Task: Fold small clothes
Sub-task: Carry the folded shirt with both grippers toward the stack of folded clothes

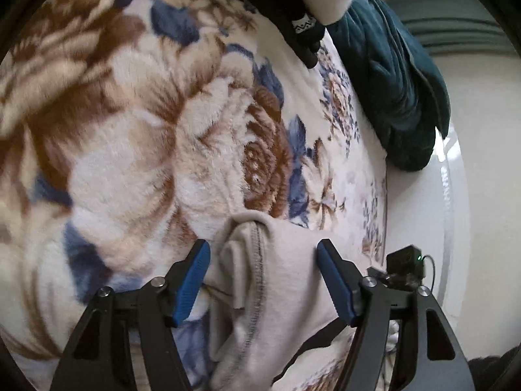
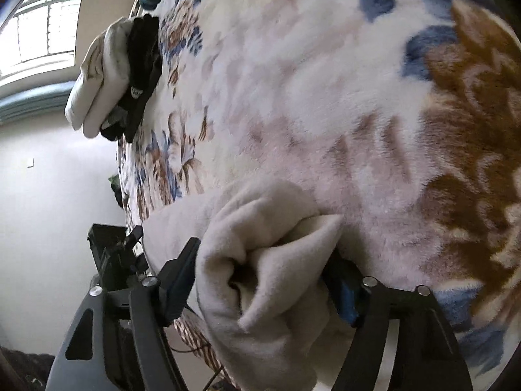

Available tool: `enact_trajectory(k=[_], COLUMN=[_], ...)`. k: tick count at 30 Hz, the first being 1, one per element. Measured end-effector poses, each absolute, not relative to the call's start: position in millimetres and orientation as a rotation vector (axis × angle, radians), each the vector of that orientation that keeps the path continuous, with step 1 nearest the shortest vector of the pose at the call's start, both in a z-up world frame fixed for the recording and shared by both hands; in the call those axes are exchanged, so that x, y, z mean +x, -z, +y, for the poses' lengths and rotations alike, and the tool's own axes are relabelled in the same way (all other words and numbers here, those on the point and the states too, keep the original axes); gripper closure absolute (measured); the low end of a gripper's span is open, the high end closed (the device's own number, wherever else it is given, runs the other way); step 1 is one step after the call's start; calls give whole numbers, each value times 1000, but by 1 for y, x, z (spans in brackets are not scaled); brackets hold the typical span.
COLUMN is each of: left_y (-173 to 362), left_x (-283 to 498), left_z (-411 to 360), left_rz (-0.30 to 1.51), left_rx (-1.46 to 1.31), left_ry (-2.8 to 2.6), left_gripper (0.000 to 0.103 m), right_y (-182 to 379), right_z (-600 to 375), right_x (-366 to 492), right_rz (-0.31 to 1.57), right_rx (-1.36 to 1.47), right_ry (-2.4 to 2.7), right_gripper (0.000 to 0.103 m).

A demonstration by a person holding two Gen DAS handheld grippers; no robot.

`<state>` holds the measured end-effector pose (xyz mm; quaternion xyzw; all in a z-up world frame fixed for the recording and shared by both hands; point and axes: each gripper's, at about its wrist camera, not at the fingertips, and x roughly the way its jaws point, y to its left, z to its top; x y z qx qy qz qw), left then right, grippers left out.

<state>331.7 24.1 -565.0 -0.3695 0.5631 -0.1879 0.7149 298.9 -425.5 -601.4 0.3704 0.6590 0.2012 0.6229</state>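
Note:
A small cream fleece garment [image 1: 270,280] lies bunched on a floral plush blanket [image 1: 130,130]. My left gripper [image 1: 263,254] is open, its blue-padded fingers on either side of the garment's seamed edge without pinching it. In the right wrist view the same garment [image 2: 260,260] is rolled up between my right gripper's [image 2: 263,254] fingers, which stand wide apart around the bunched cloth; whether they press it I cannot tell. The right finger's tip is hidden behind the cloth.
A pile of folded clothes, cream [image 2: 97,75] and black [image 2: 141,65], lies at the blanket's far edge. A dark teal cushion [image 1: 390,81] lies beside it. A small black device [image 1: 405,267] sits at the bed's edge. A window [image 2: 42,22] and a white wall [image 2: 49,179] lie beyond.

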Motion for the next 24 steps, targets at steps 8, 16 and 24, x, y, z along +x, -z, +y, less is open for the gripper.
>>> enact_trajectory(k=[8,16,24], left_y=[580,562,506], left_x=[333,327,324], left_z=[10,-8,7], left_rz=[1290,1202,1134], left_rx=[-843,-813,-796], left_ry=[427,412,421], left_gripper=[24,70,73], right_y=[608,597,544], right_z=[-408,-405,-389], right_x=[309,300,298], right_rz=[1563,1497,1417], right_rx=[794,790,812], right_ry=[-470,-415,-398], right_gripper=[21,66,70])
